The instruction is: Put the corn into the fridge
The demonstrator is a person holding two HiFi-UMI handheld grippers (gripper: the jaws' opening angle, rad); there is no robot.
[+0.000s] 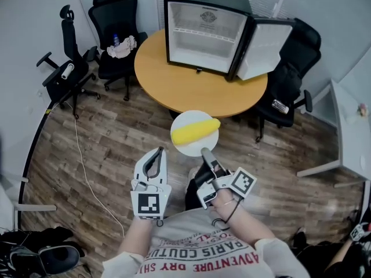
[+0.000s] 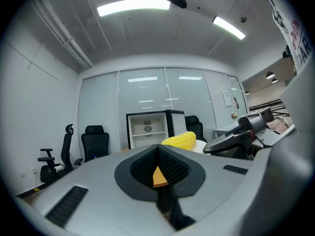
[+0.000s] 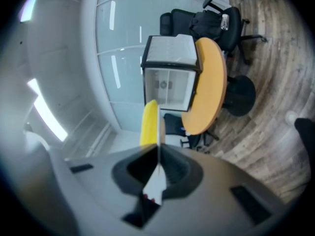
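A yellow corn cob (image 1: 196, 131) lies on a small white plate (image 1: 193, 149), held in the air over the wooden floor in front of the round table (image 1: 174, 83). My right gripper (image 1: 206, 153) is shut on the plate's near rim; in its own view the plate (image 3: 160, 132) shows edge-on with the corn (image 3: 149, 124) beside it. My left gripper (image 1: 156, 153) hangs to the plate's left, shut, with nothing between its jaws (image 2: 158, 154). The black mini fridge (image 1: 203, 30) stands on the table, its door (image 1: 264, 48) swung open to the right and its white shelves bare.
Black office chairs stand around the table: two at the left (image 1: 116, 28) (image 1: 69, 62), one at the right (image 1: 290, 86). A white desk (image 1: 348, 126) runs along the right side. A cable (image 1: 81, 155) trails over the floor at left.
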